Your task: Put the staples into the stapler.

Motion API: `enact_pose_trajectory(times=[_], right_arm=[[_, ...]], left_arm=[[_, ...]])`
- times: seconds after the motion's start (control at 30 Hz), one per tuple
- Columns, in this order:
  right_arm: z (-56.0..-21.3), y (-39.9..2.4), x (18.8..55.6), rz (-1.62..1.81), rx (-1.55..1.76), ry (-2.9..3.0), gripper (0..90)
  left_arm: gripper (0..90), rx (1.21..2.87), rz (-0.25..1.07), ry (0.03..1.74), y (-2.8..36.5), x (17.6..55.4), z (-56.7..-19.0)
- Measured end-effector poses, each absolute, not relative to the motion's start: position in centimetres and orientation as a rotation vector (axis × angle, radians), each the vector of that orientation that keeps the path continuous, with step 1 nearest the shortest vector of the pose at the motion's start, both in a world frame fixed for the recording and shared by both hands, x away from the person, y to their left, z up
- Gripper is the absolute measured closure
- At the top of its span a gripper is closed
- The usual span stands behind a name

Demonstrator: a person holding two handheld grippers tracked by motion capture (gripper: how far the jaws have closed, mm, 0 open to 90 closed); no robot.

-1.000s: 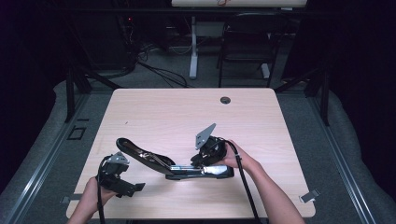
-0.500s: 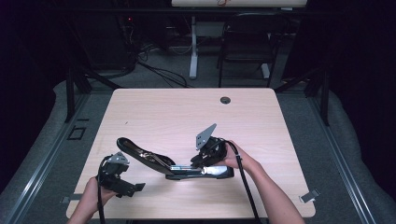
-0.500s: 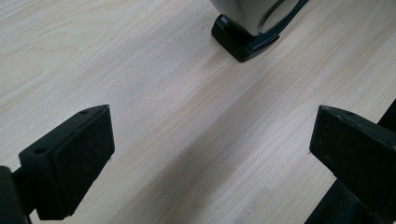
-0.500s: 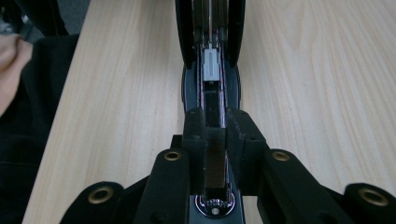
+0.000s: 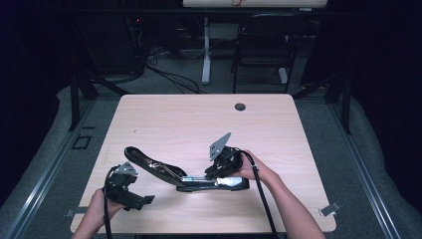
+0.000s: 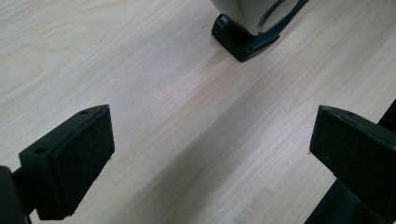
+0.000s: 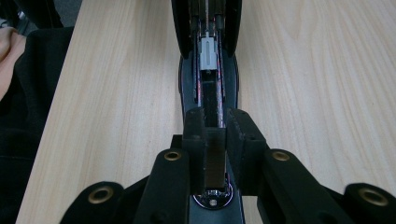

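1. The large black stapler [image 5: 186, 175], opened wide with its top arm swung up and back, lies on the pale wooden bench [image 5: 199, 124] near the front edge, roughly at 6 o'clock of the bench's middle. Its base rests flat; the raised arm slants up toward 10 o'clock.

2. In the right gripper view the stapler's magazine channel [image 7: 208, 88] lies bare, with a grey pusher block [image 7: 208, 55] sitting in the track. A strip of metal staples [image 7: 215, 158] stands between the jaws, over the near end of the channel.

3. The right gripper [image 7: 215, 140] has its jaws pressed close together, pinching the staple strip. In the high view this gripper [image 5: 224, 167] sits at the stapler's 3 o'clock end, low over the base.

4. The left gripper [image 5: 130, 195] rests at 8 o'clock from the stapler, near the bench's front left corner. Its jaws are spread wide with nothing between them, bare wood showing in the gap [image 6: 205, 158]; a black foot of the stapler [image 6: 243, 39] lies at 12 o'clock in the left gripper view.

5. Judged progress: the stapler is already open and the strip is brought to the track, so loading looks midway. Left to do, as I read it: seat the strip fully in the channel, release it, then swing the top arm shut.
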State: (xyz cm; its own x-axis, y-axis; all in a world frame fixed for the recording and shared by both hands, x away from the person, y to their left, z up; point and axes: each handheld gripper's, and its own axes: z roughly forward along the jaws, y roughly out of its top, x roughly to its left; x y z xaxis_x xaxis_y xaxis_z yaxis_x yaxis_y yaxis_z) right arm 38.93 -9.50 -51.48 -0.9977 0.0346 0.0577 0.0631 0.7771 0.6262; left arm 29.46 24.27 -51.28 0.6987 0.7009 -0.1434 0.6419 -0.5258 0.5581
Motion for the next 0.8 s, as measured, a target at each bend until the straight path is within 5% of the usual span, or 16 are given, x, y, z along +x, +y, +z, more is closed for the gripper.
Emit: enact_pose_trajectory(times=[0.8], right_arm=[[-51.87,-8.81,38.33,-0.923,-0.036,-3.006,77.8]], left_arm=[[0.1,2.319,0.131,1.025,24.21,29.46,-51.32]])
